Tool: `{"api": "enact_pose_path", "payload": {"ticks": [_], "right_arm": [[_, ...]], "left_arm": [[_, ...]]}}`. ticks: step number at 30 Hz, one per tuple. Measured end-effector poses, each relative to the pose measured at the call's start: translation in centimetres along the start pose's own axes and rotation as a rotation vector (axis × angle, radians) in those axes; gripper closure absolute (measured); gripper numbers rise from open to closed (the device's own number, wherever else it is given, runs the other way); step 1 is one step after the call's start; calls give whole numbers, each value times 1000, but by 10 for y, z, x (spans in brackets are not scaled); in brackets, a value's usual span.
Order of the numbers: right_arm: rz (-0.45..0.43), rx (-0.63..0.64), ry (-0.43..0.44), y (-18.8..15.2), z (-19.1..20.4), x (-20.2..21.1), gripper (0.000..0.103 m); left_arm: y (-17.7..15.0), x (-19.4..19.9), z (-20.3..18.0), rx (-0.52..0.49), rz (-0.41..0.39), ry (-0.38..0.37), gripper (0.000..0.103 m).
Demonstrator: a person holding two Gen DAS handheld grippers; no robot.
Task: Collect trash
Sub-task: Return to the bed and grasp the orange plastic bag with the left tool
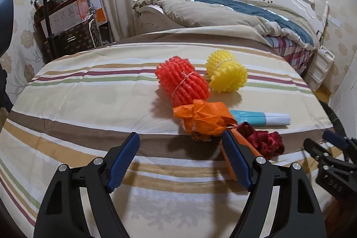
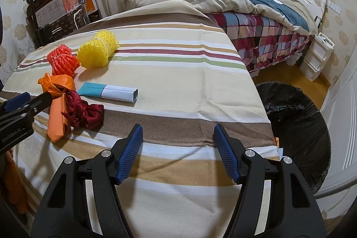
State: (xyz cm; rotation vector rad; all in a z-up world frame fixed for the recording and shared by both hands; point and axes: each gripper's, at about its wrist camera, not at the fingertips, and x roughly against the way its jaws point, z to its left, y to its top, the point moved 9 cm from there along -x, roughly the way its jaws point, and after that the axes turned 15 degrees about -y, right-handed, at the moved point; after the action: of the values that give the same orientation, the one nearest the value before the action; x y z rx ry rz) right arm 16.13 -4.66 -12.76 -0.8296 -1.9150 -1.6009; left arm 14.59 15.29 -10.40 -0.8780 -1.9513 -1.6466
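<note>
My left gripper (image 1: 179, 142) stands open low over the striped cloth (image 1: 89, 104). A crumpled orange bag (image 1: 203, 119) lies just past its tips, close to the right finger, with a flat orange piece (image 1: 229, 167) partly hidden behind that finger. Beside them lie a dark red ribbon bundle (image 1: 267, 142), a teal and white carton (image 1: 261, 118), a red foam net roll (image 1: 183, 81) and a yellow foam net roll (image 1: 225, 73). My right gripper (image 2: 178, 128) is open over bare cloth with nothing between its fingers. A bin lined with a black bag (image 2: 296, 113) stands to its right on the floor.
The cloth-covered surface (image 2: 178, 59) ends near the bin; a bed (image 2: 256, 21) with a plaid sheet and rumpled duvet lies behind. White drawers (image 2: 316, 59) stand by the bed. Boxes and a trolley (image 1: 64, 21) are stacked in the far left corner.
</note>
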Motion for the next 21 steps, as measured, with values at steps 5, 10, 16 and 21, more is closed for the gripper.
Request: {"api": "enact_pose_path", "payload": {"ticks": [5,10,16,21], "right_arm": [[0,5,-2,-1,1,1,38],[4,0,3,-1,2,1,38],[5,0,5,-1,3,1,38],[6,3,4,-1,3,1,38]], "left_arm": [[8,-3,-7,-25,-14,18,25],[19,-11,-3,-2,-29,20,21],[20,-26,-4,-28,5,5,21],[16,-23,-9,-57,3,-43,51]]}}
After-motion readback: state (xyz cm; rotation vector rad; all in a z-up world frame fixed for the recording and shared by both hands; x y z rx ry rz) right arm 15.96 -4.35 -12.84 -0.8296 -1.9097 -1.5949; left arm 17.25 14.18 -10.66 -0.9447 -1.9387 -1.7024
